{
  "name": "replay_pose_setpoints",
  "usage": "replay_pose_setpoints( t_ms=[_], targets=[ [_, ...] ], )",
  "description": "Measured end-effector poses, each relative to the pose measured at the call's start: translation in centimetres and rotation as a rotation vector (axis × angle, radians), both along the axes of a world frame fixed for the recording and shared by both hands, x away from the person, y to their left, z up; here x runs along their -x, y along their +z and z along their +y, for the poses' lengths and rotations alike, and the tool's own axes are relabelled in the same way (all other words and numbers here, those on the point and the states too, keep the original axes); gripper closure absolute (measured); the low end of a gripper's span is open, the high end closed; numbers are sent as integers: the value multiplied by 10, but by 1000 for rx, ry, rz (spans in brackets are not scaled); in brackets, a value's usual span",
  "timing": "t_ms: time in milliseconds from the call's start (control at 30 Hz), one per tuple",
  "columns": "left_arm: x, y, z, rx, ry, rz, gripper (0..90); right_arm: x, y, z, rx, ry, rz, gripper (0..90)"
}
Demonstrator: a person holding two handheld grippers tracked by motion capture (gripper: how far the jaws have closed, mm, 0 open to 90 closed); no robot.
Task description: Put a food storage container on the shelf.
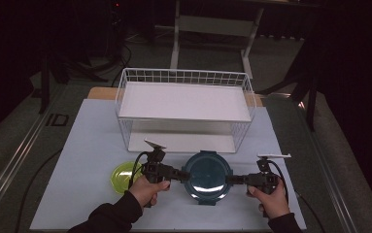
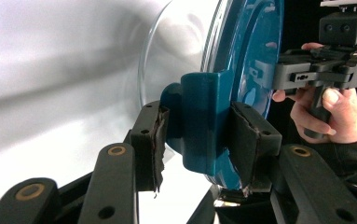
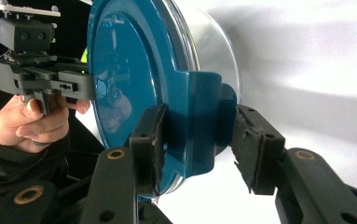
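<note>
The round teal-lidded container (image 1: 207,177) sits at the table's near edge, about six o'clock from the white wire basket (image 1: 185,108). Its clear bowl under a hard, glossy lid looks stiff, slippery and probably breakable; the side latch tabs (image 2: 203,126) are the sure holds. The left gripper (image 1: 180,174), at nine o'clock, is half closed with its pads clamping one tab. The right gripper (image 1: 230,180), at three o'clock, straddles the other tab; whether both pads press I cannot tell. A lime bowl (image 1: 121,176) lies beyond at nine o'clock.

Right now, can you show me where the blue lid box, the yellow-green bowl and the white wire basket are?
blue lid box (image 1: 207,174), high view, middle of its round lid.
yellow-green bowl (image 1: 122,176), high view, its inside, left of the hand.
white wire basket (image 1: 183,76), high view, its back top rim.
</note>
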State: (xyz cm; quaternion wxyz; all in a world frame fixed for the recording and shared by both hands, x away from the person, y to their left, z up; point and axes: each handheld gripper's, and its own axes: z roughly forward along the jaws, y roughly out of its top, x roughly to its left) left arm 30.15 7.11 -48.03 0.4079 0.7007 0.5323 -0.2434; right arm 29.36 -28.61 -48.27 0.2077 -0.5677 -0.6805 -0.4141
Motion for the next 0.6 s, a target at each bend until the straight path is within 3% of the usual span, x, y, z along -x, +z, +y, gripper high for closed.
replay_pose_setpoints(
  t_ms=[100,600],
  targets=[
    [1,9,0,-7,1,-29,565,-1,8,0,0,9,-24,549],
    [-1,50,9,16,12,-101,565,-7,54,7,3,27,-97,550]
  ],
)
